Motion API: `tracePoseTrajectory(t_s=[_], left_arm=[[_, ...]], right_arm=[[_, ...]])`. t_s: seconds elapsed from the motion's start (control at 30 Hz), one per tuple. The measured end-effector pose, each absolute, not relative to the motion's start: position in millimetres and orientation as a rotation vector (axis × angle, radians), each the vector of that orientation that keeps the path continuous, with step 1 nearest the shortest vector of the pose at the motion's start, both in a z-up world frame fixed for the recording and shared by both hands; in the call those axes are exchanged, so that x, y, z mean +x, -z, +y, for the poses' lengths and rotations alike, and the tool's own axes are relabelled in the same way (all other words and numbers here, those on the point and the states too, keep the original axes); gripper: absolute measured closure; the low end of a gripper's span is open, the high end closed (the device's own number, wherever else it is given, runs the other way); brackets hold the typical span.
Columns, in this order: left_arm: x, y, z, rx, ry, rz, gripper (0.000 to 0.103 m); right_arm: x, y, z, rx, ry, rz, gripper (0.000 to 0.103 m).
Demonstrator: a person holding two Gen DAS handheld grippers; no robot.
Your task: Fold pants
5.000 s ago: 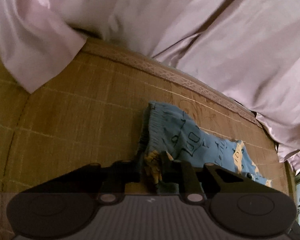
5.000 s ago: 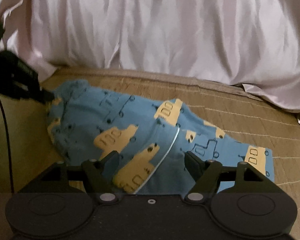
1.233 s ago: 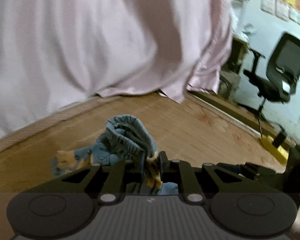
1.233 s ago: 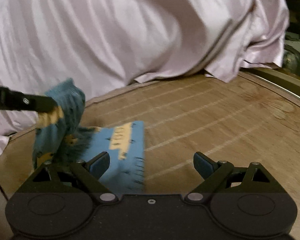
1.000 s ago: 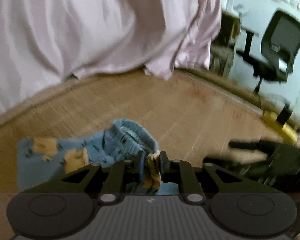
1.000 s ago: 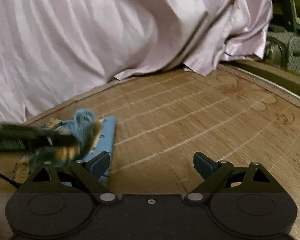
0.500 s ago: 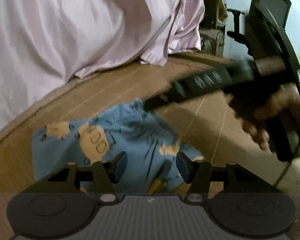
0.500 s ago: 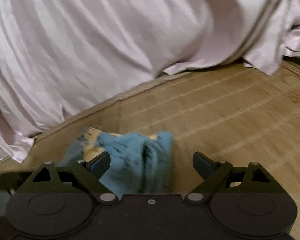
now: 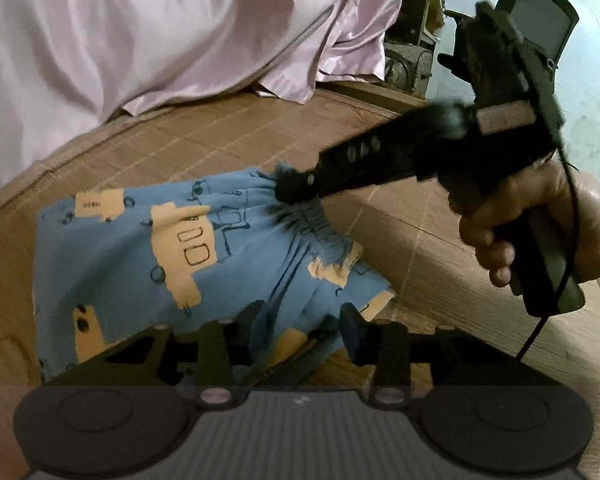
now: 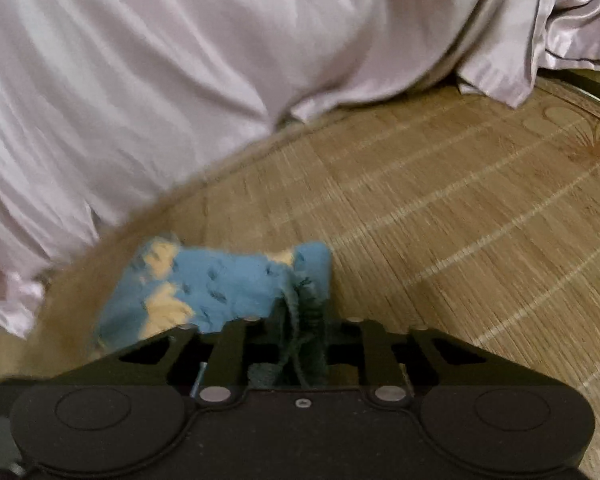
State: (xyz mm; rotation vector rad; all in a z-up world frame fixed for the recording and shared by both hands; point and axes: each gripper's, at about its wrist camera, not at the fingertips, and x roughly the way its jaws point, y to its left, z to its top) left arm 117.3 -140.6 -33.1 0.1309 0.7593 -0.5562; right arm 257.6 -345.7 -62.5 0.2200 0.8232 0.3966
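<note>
Woven mat point(image 9: 228, 136) bears pants point(image 9: 172, 256); right tool point(image 10: 302, 320) clamps waistband.

Woven bamboo mat point(image 10: 440, 208), pale pink satin sheet point(image 10: 180, 60), office chair point(image 9: 540, 12) behind.

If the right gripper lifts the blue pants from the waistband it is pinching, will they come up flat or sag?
Probably sag: the pants lie in soft wrinkles on the woven mat, and the waistband bunches where the right gripper clamps it. They look thin, so likely light. The left gripper is open, so one side would hang unsupported.
</note>
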Motion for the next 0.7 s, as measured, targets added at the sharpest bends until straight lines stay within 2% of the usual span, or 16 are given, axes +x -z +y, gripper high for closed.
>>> tracePoseTrajectory(t_s=[0.1, 0.13, 0.2, 0.27, 0.3, 0.37, 0.6, 0.7], left_arm=[[115, 26, -134, 0.125, 0.568, 0.774, 0.053], [113, 20, -129, 0.123, 0.575, 0.77, 0.049], [105, 8, -116, 0.121, 0.579, 0.741, 0.039], [99, -2, -100, 0.118, 0.545, 0.705, 0.026], [98, -5, -92, 0.121, 0.507, 0.693, 0.024], [100, -6, -80, 0.128, 0.411, 0.687, 0.018], [122, 26, -48, 0.06, 0.199, 0.847, 0.018], [112, 35, -37, 0.045, 0.192, 0.872, 0.014]], right_arm=[[252, 60, -357, 0.275, -0.359, 0.811, 0.044], [247, 56, -359, 0.264, -0.345, 0.789, 0.038], [233, 48, -359, 0.202, -0.316, 0.756, 0.036], [218, 41, -350, 0.095, -0.29, 0.741, 0.027], [211, 38, -340, 0.023, -0.286, 0.727, 0.021], [198, 36, -321, -0.085, -0.296, 0.69, 0.019], [186, 56, -302, -0.208, -0.223, 0.74, 0.013], [177, 63, -308, -0.192, -0.214, 0.753, 0.011]])
